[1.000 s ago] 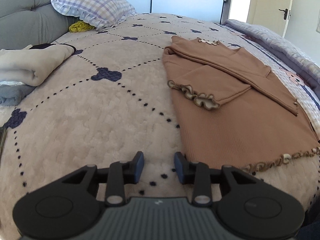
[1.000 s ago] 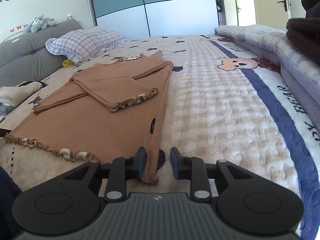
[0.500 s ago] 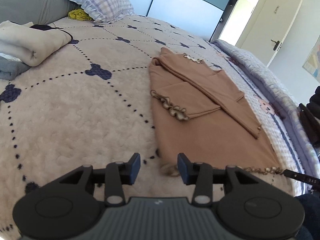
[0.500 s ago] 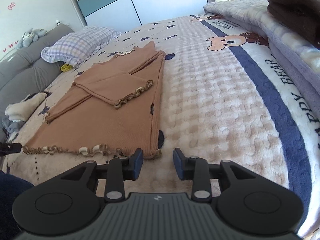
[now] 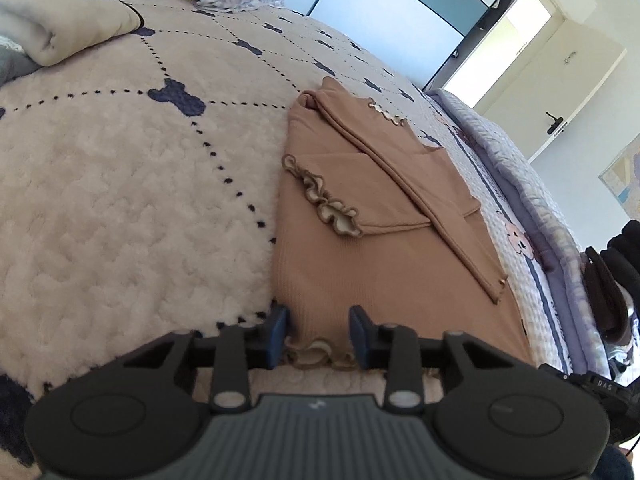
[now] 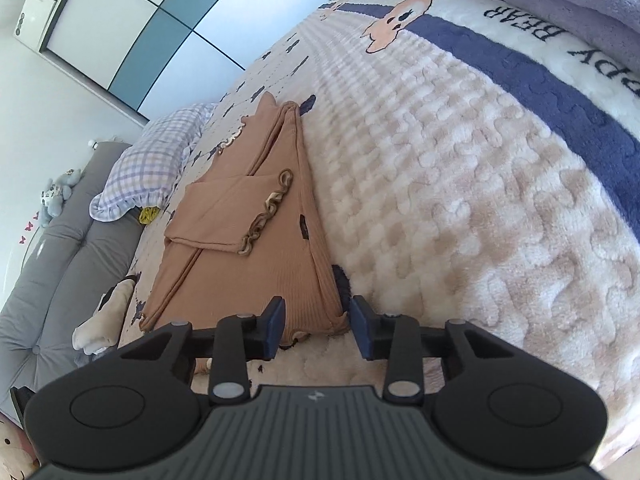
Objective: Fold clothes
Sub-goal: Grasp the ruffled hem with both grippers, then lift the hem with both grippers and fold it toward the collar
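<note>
A brown ribbed top (image 5: 380, 248) with ruffled trim lies flat on the bed, both sleeves folded across its body. It also shows in the right wrist view (image 6: 248, 248). My left gripper (image 5: 319, 330) is open, its jaws on either side of the ruffled hem at the top's near left corner. My right gripper (image 6: 318, 320) is open, its jaws on either side of the near right corner of the hem. Neither is closed on the cloth.
The bed is covered by a fluffy cream blanket (image 5: 120, 200) with dark dotted lines. Folded cream clothes (image 5: 60, 28) lie at the far left. A checked pillow (image 6: 152, 164) and grey headboard (image 6: 48, 280) are beyond. A lilac quilt (image 5: 532, 184) runs along the right side.
Both grippers have moved down and forward to the top's hem. Each now has a hem corner between its open jaws, where before they were short of it.
</note>
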